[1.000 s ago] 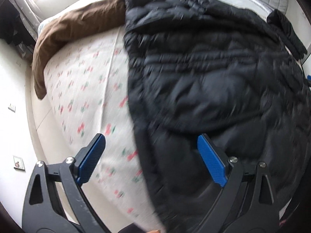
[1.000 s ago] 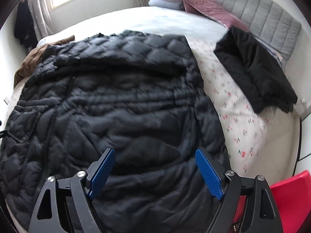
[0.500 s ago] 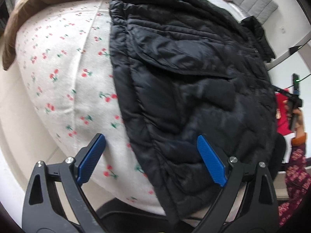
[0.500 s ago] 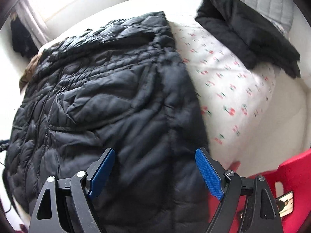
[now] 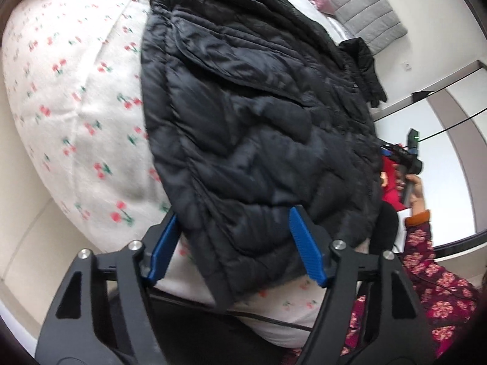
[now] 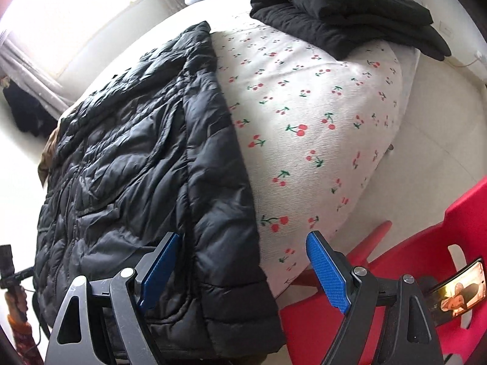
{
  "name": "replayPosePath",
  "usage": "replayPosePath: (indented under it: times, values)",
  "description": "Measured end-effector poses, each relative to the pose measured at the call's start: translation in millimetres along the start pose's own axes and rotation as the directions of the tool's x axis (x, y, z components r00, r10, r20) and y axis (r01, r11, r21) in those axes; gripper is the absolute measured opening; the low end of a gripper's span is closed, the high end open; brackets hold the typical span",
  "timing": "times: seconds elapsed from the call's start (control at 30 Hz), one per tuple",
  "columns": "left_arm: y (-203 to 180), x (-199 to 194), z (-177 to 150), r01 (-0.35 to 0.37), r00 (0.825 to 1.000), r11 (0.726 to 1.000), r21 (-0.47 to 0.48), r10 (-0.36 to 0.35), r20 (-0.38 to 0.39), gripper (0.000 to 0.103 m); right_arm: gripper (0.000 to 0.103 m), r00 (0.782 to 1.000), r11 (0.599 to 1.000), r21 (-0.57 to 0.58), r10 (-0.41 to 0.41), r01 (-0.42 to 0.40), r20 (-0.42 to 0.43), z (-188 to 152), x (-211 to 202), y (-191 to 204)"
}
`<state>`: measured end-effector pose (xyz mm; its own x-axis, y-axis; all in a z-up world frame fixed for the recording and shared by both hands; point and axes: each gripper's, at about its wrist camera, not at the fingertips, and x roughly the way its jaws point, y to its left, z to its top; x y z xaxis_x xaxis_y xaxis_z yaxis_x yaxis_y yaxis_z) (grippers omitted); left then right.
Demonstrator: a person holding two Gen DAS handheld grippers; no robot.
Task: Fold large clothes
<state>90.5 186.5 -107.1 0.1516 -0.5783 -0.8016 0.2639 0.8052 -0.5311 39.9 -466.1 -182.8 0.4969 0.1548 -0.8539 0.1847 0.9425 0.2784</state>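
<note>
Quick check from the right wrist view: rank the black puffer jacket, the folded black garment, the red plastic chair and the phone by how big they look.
1. black puffer jacket, largest.
2. and 3. red plastic chair and folded black garment: look similar; the chair is nearer and cropped, so unranked.
4. phone, smallest.

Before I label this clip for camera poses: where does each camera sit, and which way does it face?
Left wrist: on the left gripper, looking up the bed along the black puffer jacket; its blue fingers straddle the hem; the person's patterned sleeve shows.
Right wrist: on the right gripper, low at the jacket's other hem corner, facing the folded black garment, beside a red chair.
Shared: jacket, cherry-print bed.
</note>
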Motion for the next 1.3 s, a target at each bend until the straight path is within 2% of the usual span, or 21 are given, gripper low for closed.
replayPosePath:
  times: [0.07, 0.2, 0.27, 0.33, 0.4, 0.47, 0.57, 0.63, 0.7, 0.83, 0.97, 1.17, 1.3]
  values:
    - [-4, 2, -2, 0.021, 1.0, 1.0, -0.004, -0.021, -0.002, 0.065, 0.085, 1.0, 1.0, 0.01, -0.013, 0.012, 0.019, -1, -5, -5]
    - [-7, 5, -9, 0.088, 0.996, 0.995, -0.039, -0.089, -0.009, 0.045, 0.085, 0.998, 0.998, 0.042, -0.046, 0.044, 0.043, 0, -15, -15]
    - [-7, 7, -11, 0.101, 0.995, 0.994, -0.046, -0.102, -0.009, 0.04, 0.085, 0.999, 0.998, 0.054, -0.029, 0.027, 0.031, 0, -14, -16]
    - [-8, 9, -12, 0.122, 0.992, 0.991, -0.053, -0.122, -0.005, 0.03, 0.085, 1.0, 0.998, 0.053, -0.013, 0.012, 0.011, -3, -11, -16]
    - [-10, 13, -12, 0.143, 0.99, 0.988, -0.066, -0.143, 0.003, 0.024, 0.084, 0.999, 0.997, 0.068, 0.033, -0.032, -0.012, -8, -7, -16]
    - [-11, 12, -12, 0.148, 0.989, 0.987, -0.064, -0.147, 0.02, 0.021, 0.073, 0.996, 0.993, 0.084, 0.082, -0.078, -0.037, -13, -2, -14]
    - [-17, 8, -13, 0.158, 0.986, 0.986, -0.057, -0.155, 0.054, 0.016, 0.046, 0.987, 0.986, 0.074, 0.151, -0.146, -0.058, -21, -1, -6]
    - [-22, 2, -13, 0.171, 0.982, 0.984, -0.05, -0.166, 0.084, 0.014, 0.02, 0.985, 0.986, 0.044, 0.166, -0.163, -0.054, -26, -6, 1]
    - [-26, -5, -14, 0.18, 0.978, 0.983, -0.038, -0.174, 0.113, 0.013, 0.012, 0.981, 0.982, 0.023, 0.19, -0.189, -0.038, -32, -17, 11]
    - [-36, -23, -15, 0.205, 0.964, 0.979, -0.011, -0.2, 0.173, 0.012, 0.008, 0.981, 0.98, -0.028, 0.195, -0.195, 0.008, -36, -44, 30]
    - [-45, -42, -17, 0.232, 0.948, 0.973, 0.021, -0.231, 0.218, 0.011, 0.007, 0.969, 0.971, -0.054, 0.235, -0.232, 0.071, -38, -77, 45]
    - [-61, -81, -20, 0.289, 0.906, 0.952, 0.099, -0.305, 0.292, 0.011, 0.006, 0.938, 0.95, -0.116, 0.306, -0.29, 0.164, -41, -131, 70]
    - [-69, -108, -21, 0.297, 0.878, 0.944, 0.143, -0.329, 0.347, 0.01, 0.006, 0.913, 0.937, -0.166, 0.341, -0.309, 0.226, -42, -165, 87]
